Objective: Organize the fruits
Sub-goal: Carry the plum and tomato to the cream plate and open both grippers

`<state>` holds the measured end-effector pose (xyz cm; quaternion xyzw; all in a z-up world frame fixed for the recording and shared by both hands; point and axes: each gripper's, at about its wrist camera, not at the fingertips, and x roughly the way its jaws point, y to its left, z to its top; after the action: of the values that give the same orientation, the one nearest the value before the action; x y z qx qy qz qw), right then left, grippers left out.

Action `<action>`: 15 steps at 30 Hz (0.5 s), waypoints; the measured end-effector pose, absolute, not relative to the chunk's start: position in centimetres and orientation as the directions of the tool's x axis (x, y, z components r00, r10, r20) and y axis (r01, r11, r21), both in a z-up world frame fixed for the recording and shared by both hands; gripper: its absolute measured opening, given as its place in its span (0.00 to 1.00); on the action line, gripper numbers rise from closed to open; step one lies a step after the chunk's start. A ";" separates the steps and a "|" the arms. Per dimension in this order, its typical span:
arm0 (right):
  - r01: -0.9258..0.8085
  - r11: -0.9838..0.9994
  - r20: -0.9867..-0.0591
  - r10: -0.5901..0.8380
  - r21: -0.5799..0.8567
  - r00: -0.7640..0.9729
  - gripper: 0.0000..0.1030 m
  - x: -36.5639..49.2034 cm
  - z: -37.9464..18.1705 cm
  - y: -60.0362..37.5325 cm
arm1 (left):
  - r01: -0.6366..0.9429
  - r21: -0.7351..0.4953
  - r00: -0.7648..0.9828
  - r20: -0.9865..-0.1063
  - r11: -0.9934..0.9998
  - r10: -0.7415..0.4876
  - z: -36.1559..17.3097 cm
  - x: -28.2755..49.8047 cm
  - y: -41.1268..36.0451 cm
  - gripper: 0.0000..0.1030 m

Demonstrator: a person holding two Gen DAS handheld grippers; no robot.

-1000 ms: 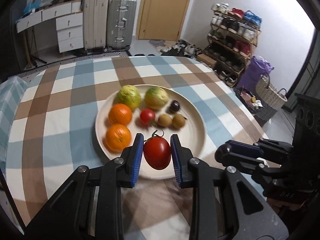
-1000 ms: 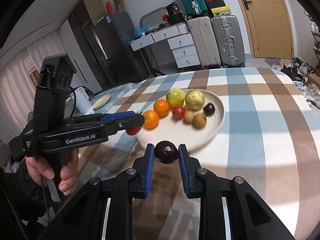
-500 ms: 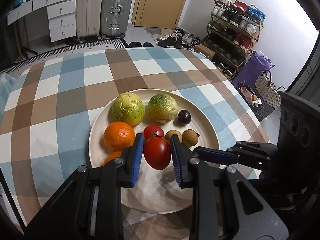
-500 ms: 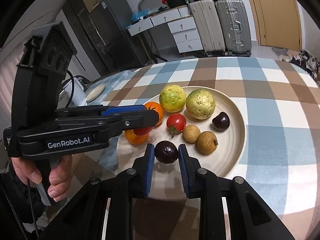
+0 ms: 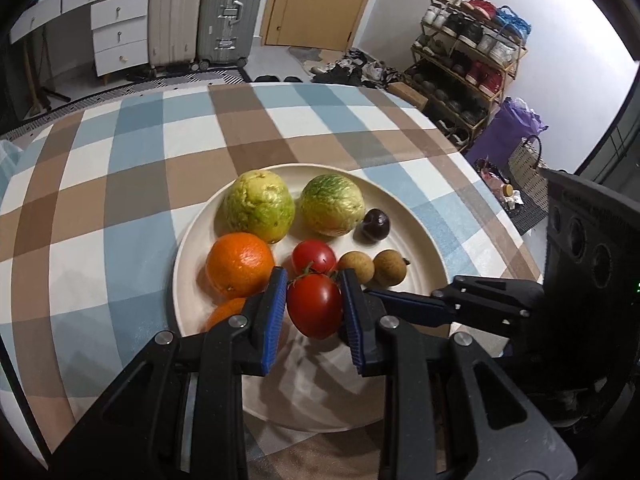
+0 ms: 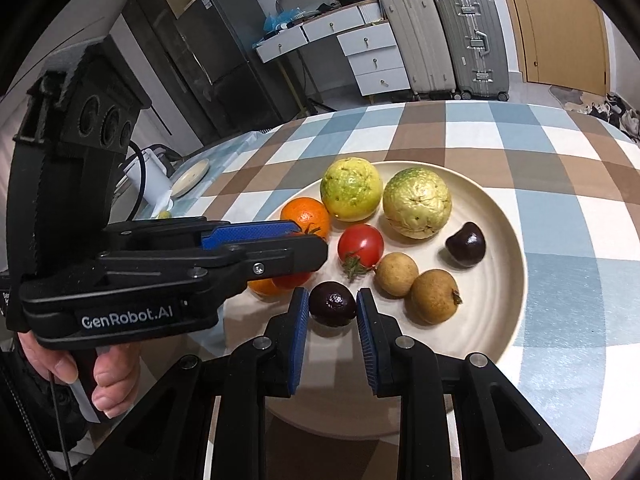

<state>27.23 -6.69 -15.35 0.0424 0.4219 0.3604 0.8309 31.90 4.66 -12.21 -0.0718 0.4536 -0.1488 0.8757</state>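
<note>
A cream plate (image 5: 420, 236) (image 6: 504, 216) holds two green-yellow guavas (image 5: 259, 206), two oranges (image 5: 239, 264), a small tomato (image 5: 314, 255), two brown longans (image 5: 390, 267) and a dark plum (image 5: 375, 225). My left gripper (image 5: 315, 310) is shut on a red tomato (image 5: 315, 310) and holds it over the plate's near part, beside the small tomato. My right gripper (image 6: 333, 305) is shut on a dark purple fruit (image 6: 333, 304) over the plate's near side, left of the longans (image 6: 434, 296). The left gripper also shows in the right wrist view (image 6: 288, 256).
The plate sits on a checked blue, brown and white tablecloth (image 5: 120, 184). Suitcases (image 5: 232, 12) and white drawers (image 5: 120, 36) stand behind the table. A shoe rack (image 5: 468, 64) and a basket (image 5: 528, 176) are at the right.
Both grippers moved forward over the plate with their fruit, from the plate's near edge toward the small tomato and longans. Both stayed shut.
</note>
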 end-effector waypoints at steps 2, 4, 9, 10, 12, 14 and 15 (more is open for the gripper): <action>-0.563 0.739 -0.671 0.632 0.370 0.389 0.24 27.3 -15.3 -6.5 | 0.193 -0.253 0.549 -0.773 0.948 -0.318 -12.1 32.0 4.6 0.24; -0.563 0.739 -0.671 0.631 0.370 0.389 0.26 27.3 -15.3 -6.4 | 0.188 -0.259 0.551 -0.771 0.947 -0.320 -11.9 32.0 4.6 0.24; -0.566 0.735 -0.630 0.649 0.374 0.427 0.62 26.5 -14.5 -7.8 | 0.205 -0.248 0.585 -0.744 0.947 -0.322 -10.5 31.1 4.5 0.32; -0.559 0.740 -0.623 0.647 0.375 0.439 0.65 26.3 -14.3 -8.4 | 0.205 -0.250 0.594 -0.737 0.946 -0.323 -10.1 30.8 4.6 0.38; -0.544 0.748 -0.609 0.646 0.381 0.461 0.68 25.8 -13.9 -9.5 | 0.197 -0.256 0.620 -0.716 0.947 -0.322 -9.2 30.0 5.0 0.42; -0.537 0.753 -0.604 0.642 0.379 0.473 0.69 25.3 -13.5 -10.4 | 0.175 -0.253 0.640 -0.706 0.952 -0.305 -8.6 29.3 5.3 0.51; -0.534 0.759 -0.603 0.635 0.373 0.483 0.74 24.9 -13.3 -10.9 | 0.161 -0.258 0.650 -0.699 0.953 -0.299 -8.2 28.9 5.5 0.53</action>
<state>24.90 -10.94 -13.28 0.0672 0.3778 0.3406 0.8583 28.87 5.52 -8.24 -0.0868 0.3986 -0.1273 0.9041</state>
